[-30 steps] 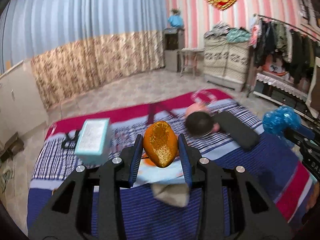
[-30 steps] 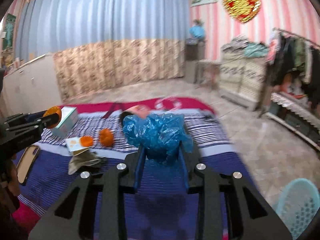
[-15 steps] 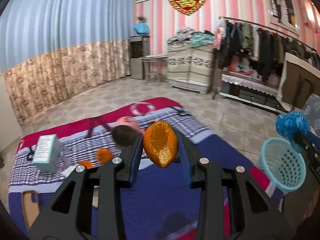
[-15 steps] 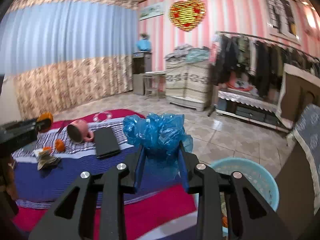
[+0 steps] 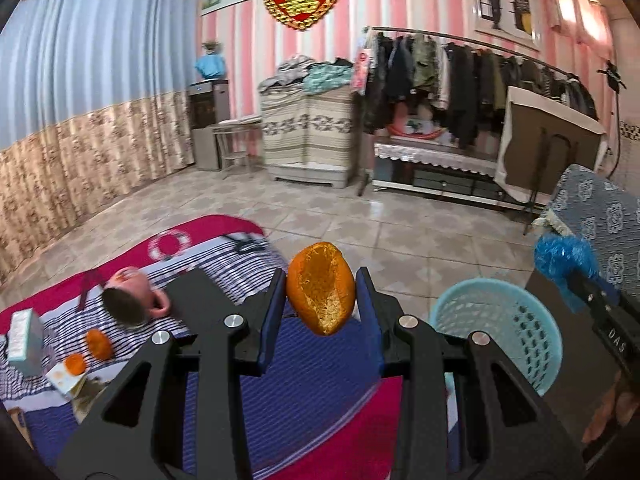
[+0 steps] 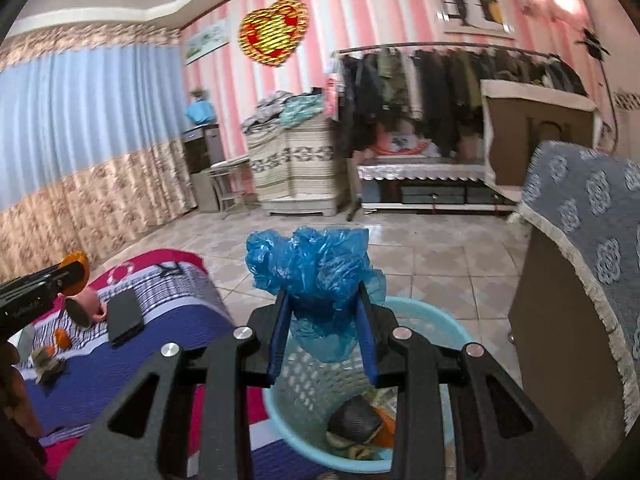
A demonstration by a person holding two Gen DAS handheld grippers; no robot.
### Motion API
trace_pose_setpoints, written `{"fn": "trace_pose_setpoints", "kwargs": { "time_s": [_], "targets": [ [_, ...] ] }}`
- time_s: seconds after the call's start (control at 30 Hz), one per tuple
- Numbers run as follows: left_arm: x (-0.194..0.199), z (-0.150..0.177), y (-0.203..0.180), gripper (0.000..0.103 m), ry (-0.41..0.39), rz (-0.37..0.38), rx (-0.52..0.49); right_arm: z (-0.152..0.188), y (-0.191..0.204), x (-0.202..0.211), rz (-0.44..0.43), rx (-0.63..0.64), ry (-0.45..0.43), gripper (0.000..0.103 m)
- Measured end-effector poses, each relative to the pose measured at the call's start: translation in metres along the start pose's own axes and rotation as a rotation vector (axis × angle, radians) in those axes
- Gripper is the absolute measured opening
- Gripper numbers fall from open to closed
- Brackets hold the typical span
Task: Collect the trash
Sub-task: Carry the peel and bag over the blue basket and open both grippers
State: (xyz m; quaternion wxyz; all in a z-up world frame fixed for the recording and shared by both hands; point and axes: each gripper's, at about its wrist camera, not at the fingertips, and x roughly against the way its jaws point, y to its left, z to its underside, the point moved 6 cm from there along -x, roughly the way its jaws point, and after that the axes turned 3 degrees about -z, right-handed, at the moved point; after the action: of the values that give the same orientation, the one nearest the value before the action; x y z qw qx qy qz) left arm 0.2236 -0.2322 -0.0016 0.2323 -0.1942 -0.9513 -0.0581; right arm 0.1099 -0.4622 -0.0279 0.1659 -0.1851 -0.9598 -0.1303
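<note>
With both hands full, the job now is a clean drop into the basket [image 6: 440, 334] — the pale blue one standing on the tiled floor beside the striped mat [image 5: 256, 364]. The right tongs [image 6: 325, 330] are clamped on a crumpled blue plastic bag [image 6: 316, 276], and from that side the bag hangs above the basket's far rim, with other rubbish lying at the bottom. I'd bring it a little nearer the middle before letting go, since a light bag can drift or catch on the rim. The left tongs [image 5: 321, 304] pinch an orange peel [image 5: 321, 288] between their blue pads, hollow side facing the camera; the peel is over the edge of the mat, with the basket [image 5: 496, 320] off to its right, so it needs carrying across first. Releasing one hand at a time looks wiser — the two tongs would crowd the opening. More peel [image 5: 98, 344] and a crumpled wrapper [image 5: 66, 376] lie on the mat, to be fetched afterwards.
</note>
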Motion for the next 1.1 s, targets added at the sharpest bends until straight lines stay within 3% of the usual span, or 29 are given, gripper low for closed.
{"fn": "trace_pose_setpoints", "kwargs": {
  "time_s": [0.17,0.43,0.77,1.03,1.1],
  "targets": [
    [-0.022,-0.005,-0.031,0.035,0.025,0.074,0.037,0.003,-0.025,-0.003,0.052,-0.023,0.002,0.031],
    [-0.069,0.004,-0.087,0.035,0.075,0.106,-0.031,0.013,-0.067,-0.021,0.132,-0.068,0.030,0.031],
    [-0.109,0.055,-0.137,0.035,0.144,0.185,-0.111,0.033,-0.102,-0.040,0.188,-0.114,0.084,0.031],
    [-0.116,0.063,-0.182,0.036,0.111,0.242,-0.192,0.042,-0.101,-0.048,0.196,-0.099,0.112,0.031],
    [-0.116,0.061,-0.187,0.044,0.106,0.252,-0.195,0.046,-0.103,-0.052,0.197,-0.103,0.124,0.031]
  ]
}}
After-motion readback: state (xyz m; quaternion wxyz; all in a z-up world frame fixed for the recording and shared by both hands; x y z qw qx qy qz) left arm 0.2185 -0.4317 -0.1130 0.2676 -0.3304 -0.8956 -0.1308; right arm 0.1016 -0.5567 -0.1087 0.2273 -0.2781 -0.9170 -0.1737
